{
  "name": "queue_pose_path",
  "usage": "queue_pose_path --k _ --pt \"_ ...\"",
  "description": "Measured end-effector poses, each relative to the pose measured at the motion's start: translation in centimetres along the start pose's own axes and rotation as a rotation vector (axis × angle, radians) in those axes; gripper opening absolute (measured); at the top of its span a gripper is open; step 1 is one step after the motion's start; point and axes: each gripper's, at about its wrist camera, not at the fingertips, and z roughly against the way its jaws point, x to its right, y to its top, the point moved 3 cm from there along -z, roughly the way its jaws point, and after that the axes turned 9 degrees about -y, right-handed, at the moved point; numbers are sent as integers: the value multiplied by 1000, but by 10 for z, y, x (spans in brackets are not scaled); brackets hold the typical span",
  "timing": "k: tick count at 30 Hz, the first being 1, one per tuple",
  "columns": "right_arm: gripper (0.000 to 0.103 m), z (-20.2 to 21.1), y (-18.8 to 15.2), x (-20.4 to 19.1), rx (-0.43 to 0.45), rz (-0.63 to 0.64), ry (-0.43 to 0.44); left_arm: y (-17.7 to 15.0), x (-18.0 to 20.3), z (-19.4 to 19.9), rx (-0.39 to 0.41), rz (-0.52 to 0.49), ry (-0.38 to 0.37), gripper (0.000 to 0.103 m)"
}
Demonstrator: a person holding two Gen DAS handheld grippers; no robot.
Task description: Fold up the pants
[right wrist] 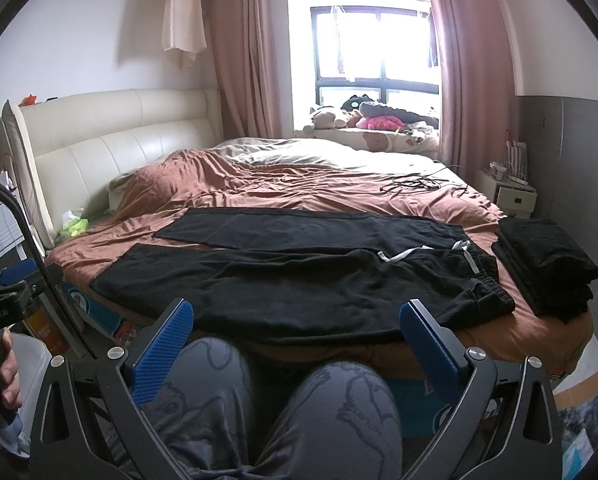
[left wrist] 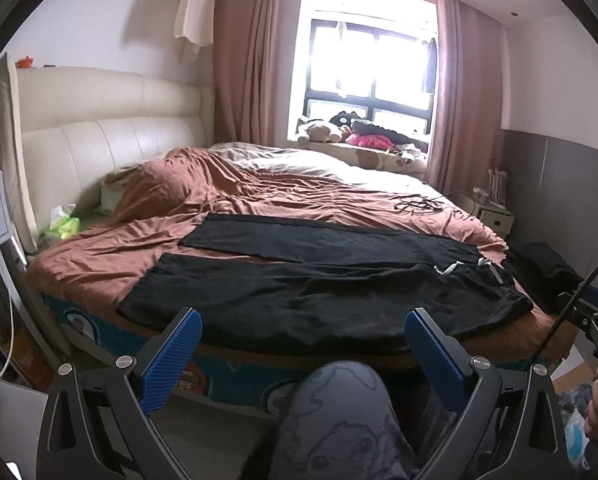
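On bed [right wrist: 259, 184], pants [right wrist: 299, 276] lengthwise left-right, waistband right

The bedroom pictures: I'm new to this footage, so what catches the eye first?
Black pants lie spread flat across the near edge of the brown bedspread. A stack of folded dark clothes sits at the bed's right corner, and a bright window glares behind.
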Motion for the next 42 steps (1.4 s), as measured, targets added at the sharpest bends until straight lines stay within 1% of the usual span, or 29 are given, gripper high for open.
queue_pose_path --k 4,8,11,25,36,42 --pt "103 1 0 0 1 2 1 0 2 1 5 -17 26 102" --pt "103 1 -1 0 -1 -2 4 0 2 3 11 -6 25 102" --pt "103 3 -1 0 -4 -7 12 0 4 3 14 -26 40 102" --pt "103 7 -3 1 -4 -9 7 -2 9 8 15 -35 44 102" --pt "103 9 -3 0 -8 -8 2 -5 1 10 7 -39 46 102" --pt "103 1 -2 2 -20 -9 -6 -6 -1 8 -1 -35 48 102"
